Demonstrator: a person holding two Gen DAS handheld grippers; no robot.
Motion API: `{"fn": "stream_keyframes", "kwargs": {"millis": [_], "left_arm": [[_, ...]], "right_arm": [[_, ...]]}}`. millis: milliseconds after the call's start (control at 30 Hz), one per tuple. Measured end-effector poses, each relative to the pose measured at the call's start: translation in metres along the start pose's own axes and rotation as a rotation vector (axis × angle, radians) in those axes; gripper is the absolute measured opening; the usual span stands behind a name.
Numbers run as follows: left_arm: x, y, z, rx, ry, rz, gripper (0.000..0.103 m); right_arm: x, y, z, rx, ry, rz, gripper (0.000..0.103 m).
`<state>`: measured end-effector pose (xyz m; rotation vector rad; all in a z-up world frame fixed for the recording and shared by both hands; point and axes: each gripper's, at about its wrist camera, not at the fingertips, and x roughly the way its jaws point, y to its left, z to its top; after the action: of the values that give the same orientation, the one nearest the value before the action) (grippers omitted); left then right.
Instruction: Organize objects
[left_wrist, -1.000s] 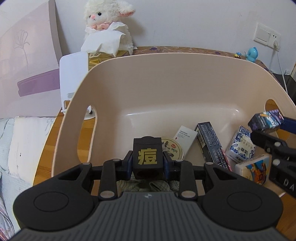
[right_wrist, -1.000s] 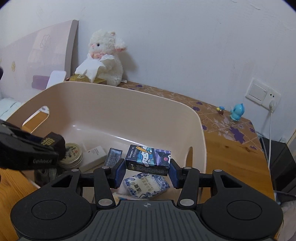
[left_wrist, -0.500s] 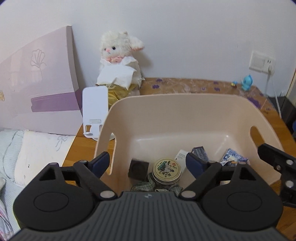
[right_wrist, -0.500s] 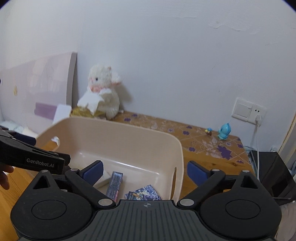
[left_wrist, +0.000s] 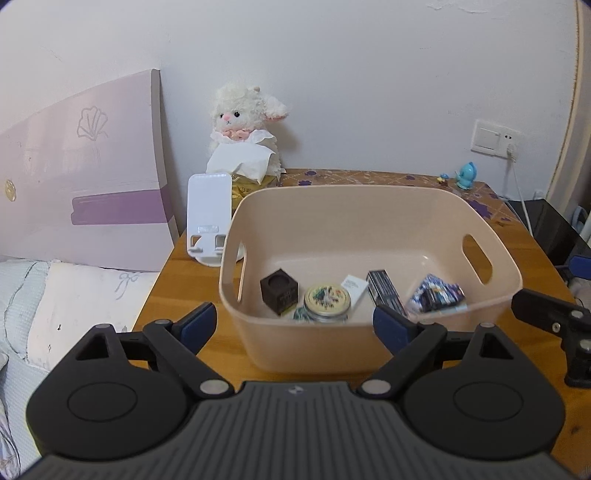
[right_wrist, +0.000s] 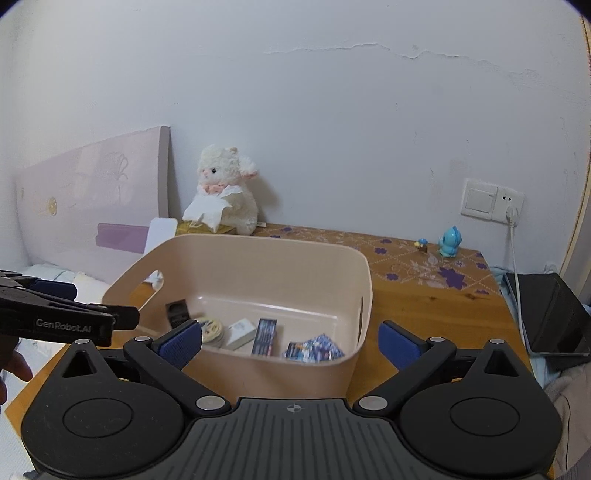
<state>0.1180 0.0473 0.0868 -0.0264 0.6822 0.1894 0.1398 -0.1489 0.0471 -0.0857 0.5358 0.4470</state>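
While the lilac headboard (left_wrist: 85, 184) leans against the wall past the left edge, the wooden bedside table (left_wrist: 184, 266) carries everything else, its back strip covered by a purple-flowered mat (right_wrist: 417, 254). Most of the tabletop is taken by a beige plastic storage bin (left_wrist: 369, 221) with cut-out handles, standing toward the front edge. Behind the bin, at the back left corner, a white plush lamb (left_wrist: 243, 122) sits against the wall with a tissue box (left_wrist: 245, 181) in front of it, and a white phone stand (left_wrist: 207, 221) stands just beside the bin's left wall. Both grippers hover near the front edge with nothing between their blue pads: the left gripper (left_wrist: 294, 325) has just been opening its jaws and they stand wide apart, and the right gripper (right_wrist: 290, 341) has likewise just been opening and stands spread to its widest. Inside the bin, along its near wall, lie the sorted things: from the left, a dark cube-shaped box (left_wrist: 279, 290) tilted on the floor, a round tin with a painted lid (left_wrist: 327, 298), a small white card box (left_wrist: 354, 288), a long dark carton (left_wrist: 386, 291), and a blue cartoon-printed pack (left_wrist: 437, 295) resting on other packets at the right end. At the back right corner stand a small blue figurine (left_wrist: 466, 176) and a tinier one (right_wrist: 421, 245), below a wall switch and socket (right_wrist: 491, 201).
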Motion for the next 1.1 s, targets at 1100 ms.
{"fn": "stream_keyframes", "kwargs": {"millis": [1100], "left_arm": [[-0.074, -0.005, -0.093, -0.01, -0.038, -0.04, 0.093]], "right_arm": [[-0.07, 0.018, -0.086, 0.021, 0.032, -0.024, 0.103]]}}
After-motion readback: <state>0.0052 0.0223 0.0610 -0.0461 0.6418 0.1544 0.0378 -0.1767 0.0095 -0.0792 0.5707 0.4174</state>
